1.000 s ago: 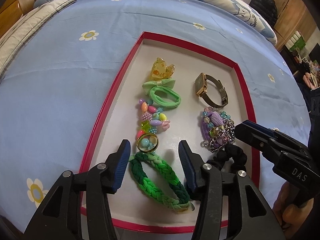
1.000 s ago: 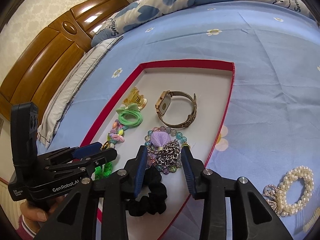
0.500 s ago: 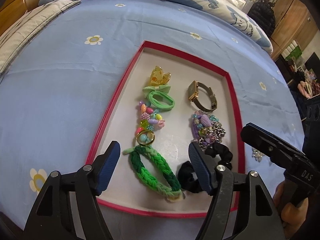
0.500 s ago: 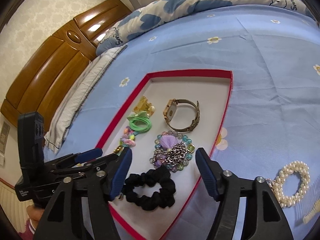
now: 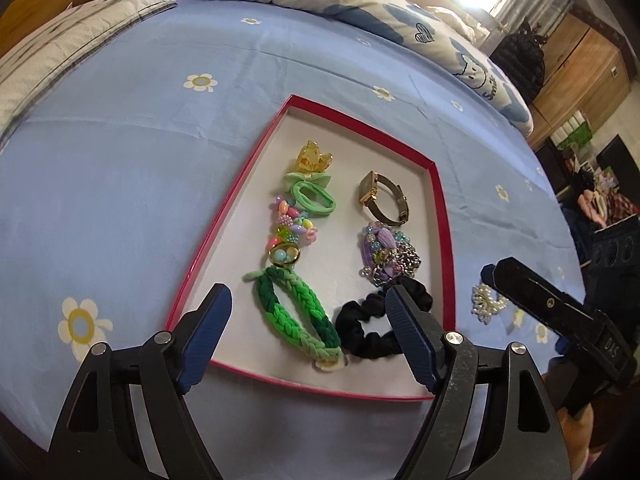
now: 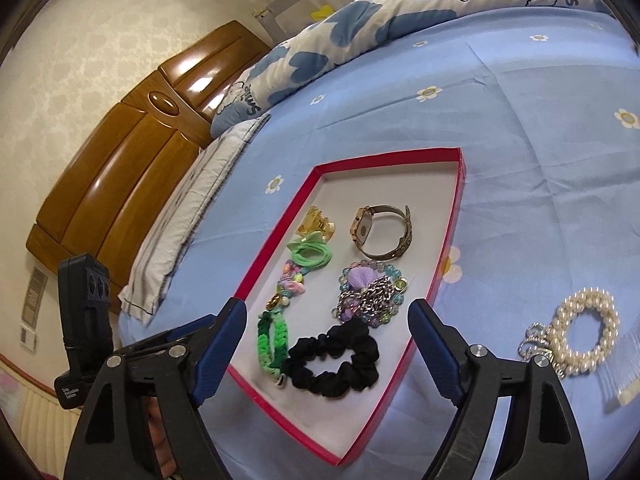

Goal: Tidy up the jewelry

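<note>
A red-rimmed tray lies on the blue bed sheet. In it lie a green braided band, a black scrunchie, a gold watch, a purple bead and chain bracelet, a green hair tie, a pastel bead bracelet and a yellow claw clip. My left gripper is open and empty above the tray's near end. My right gripper is open and empty above the scrunchie.
A pearl scrunchie with a silver clip and a clear comb lie on the sheet right of the tray. Pillows and a wooden headboard stand at the bed's far end.
Both grippers have opened wide and drawn back and up from the tray. The black scrunchie now lies free in the tray beside the green band.
</note>
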Available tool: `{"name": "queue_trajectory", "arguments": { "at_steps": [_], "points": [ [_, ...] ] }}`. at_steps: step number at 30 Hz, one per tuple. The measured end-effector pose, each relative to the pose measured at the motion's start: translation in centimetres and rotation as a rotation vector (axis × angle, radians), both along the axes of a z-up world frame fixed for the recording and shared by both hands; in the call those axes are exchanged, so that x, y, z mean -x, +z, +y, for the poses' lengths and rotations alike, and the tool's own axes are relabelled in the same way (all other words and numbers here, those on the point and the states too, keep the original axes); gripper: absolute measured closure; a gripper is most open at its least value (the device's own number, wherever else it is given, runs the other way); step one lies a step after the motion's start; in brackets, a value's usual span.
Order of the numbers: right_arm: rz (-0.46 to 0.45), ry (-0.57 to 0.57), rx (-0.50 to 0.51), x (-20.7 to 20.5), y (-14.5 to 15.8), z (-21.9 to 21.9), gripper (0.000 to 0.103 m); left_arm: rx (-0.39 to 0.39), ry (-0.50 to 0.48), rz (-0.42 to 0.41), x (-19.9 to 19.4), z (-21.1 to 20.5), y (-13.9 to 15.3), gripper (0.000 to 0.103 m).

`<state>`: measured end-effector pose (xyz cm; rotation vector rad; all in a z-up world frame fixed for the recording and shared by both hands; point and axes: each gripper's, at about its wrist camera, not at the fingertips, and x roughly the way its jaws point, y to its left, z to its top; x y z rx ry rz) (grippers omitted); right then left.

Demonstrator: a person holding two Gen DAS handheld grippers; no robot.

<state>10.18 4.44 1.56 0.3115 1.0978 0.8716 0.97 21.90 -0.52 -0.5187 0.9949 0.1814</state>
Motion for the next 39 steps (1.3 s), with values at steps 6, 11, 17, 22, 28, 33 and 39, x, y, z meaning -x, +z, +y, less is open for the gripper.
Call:
{"name": "queue_trajectory", "arguments": {
  "at_steps": [6, 11, 17, 22, 28, 33, 39],
  "points": [
    [0.019, -0.003, -0.027, 0.9, 0.0, -0.5, 0.017, 0.021, 0.008, -0.014, 1.0, -0.2, 0.3, 0.023],
    [0.028, -0.010, -0.049, 2.0, 0.3, -1.4, 0.017, 0.039, 0.001, -0.059, 2.5, -0.9, 1.0, 0.021],
    [0.023, -0.030, -0.072, 3.6, 0.9, -3.0, 0.013, 0.051, 0.007, -0.075, 4.5, -1.7, 1.7, 0.018],
    [0.003, -0.036, -0.065, 5.0, 1.2, -3.9, 0.013, -0.007, 0.016, -0.068, 5.8, -2.6, 2.3, 0.017],
    [-0.126, -0.040, 0.026, 7.4, 2.5, -4.5, 0.013, -0.095, 0.035, -0.048, 7.2, -3.6, 2.5, 0.017],
    [-0.235, -0.053, 0.075, 9.0, 4.4, -5.2, 0.013, -0.194, 0.030, -0.064, 8.7, -4.3, 4.2, 0.017],
    [-0.364, -0.009, 0.104, 10.4, 7.4, -4.9, 0.002, -0.322, 0.020, -0.093, 9.4, -4.9, 6.6, 0.000]
  ]
}}
